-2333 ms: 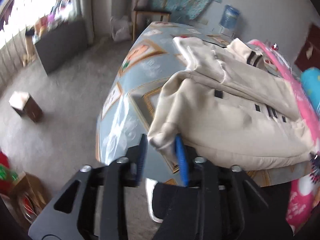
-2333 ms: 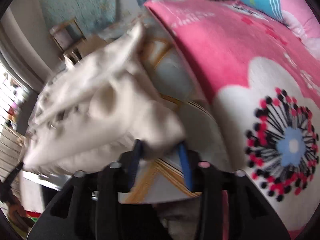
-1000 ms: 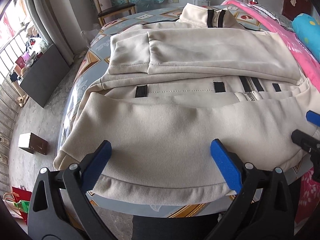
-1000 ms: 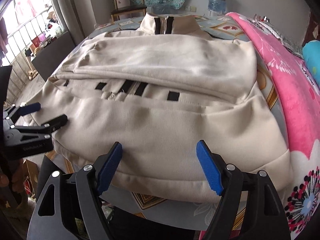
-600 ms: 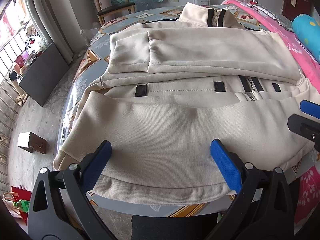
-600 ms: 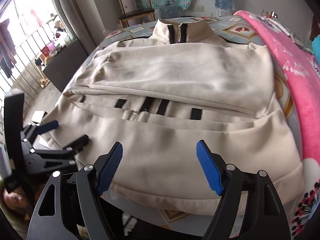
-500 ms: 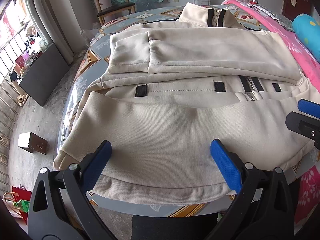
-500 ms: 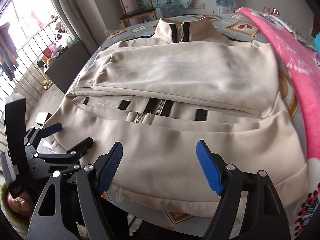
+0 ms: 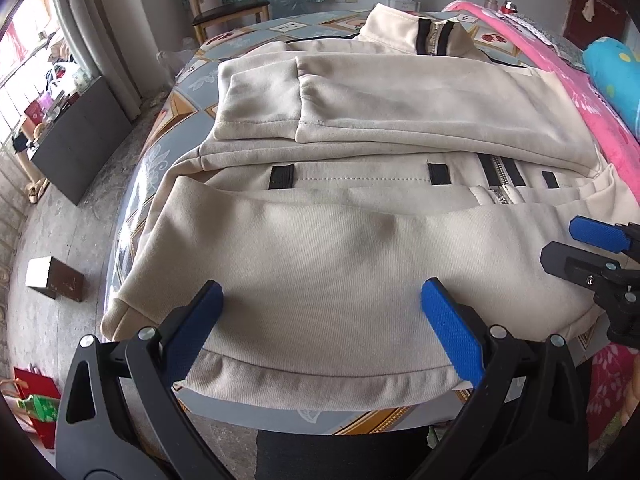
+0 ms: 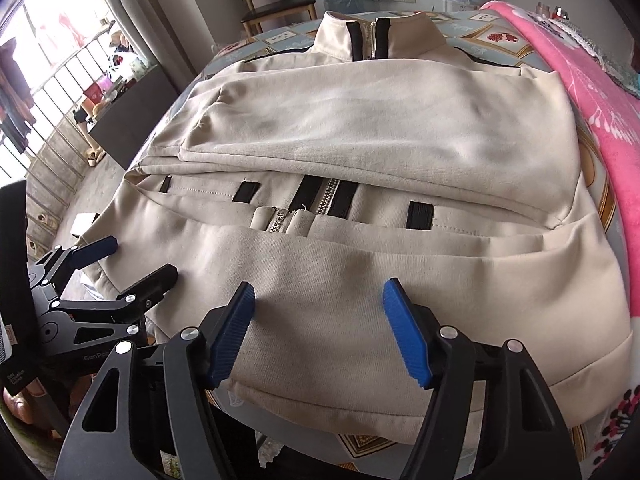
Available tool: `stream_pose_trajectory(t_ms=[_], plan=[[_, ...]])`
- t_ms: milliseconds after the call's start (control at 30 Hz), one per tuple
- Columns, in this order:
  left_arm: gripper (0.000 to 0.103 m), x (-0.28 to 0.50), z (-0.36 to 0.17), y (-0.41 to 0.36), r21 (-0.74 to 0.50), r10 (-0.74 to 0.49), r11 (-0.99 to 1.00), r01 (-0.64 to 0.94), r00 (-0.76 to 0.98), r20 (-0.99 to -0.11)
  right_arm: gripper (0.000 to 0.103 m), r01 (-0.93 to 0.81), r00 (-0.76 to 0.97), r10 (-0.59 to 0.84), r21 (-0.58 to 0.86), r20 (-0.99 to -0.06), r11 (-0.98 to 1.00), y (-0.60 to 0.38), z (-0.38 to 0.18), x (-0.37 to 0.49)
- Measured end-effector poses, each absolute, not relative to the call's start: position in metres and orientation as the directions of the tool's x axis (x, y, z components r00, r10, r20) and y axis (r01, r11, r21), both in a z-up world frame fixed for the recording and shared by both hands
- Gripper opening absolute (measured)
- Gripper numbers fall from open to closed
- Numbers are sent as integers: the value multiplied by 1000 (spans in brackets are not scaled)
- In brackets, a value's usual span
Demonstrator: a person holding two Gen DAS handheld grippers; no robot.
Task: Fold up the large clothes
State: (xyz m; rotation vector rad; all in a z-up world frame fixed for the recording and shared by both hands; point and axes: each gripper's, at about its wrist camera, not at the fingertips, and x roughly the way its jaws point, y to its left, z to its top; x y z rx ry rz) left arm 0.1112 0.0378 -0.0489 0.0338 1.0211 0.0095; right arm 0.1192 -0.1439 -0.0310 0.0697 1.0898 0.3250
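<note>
**While both grippers are hovering, the jacket is lying half folded**

Though it is looking bulky, the cream fleece zip-up jacket is lying across the blue-and-gold patterned tabletop, sleeves and hem turned inward; it should be handling soft, thick and floppy, best pinched at the ribbed hem. Above that hem the left gripper is standing wide and empty, while the right gripper is closing, nothing pinched yet.
</note>
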Motion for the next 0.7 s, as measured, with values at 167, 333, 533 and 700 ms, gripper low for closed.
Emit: stream_pose_trajectory(t_ms=[167, 333, 533, 700], plan=[[96, 110, -49, 42, 20, -16, 998, 60, 547, -837, 55, -212, 422, 294, 222, -858, 952, -145, -25, 121], [96, 100, -43, 44, -1, -65, 994, 106, 598, -799, 55, -200, 440, 313, 248, -842, 948, -146, -17, 123], [96, 94, -34, 58, -31, -89, 994, 101, 648, -756, 55, -221, 425, 315, 240, -849, 945, -127, -19, 131], [96, 95, -28, 62, 4, -67, 995, 103, 670, -739, 56, -234, 434, 283, 196, -856, 952, -117, -20, 136]])
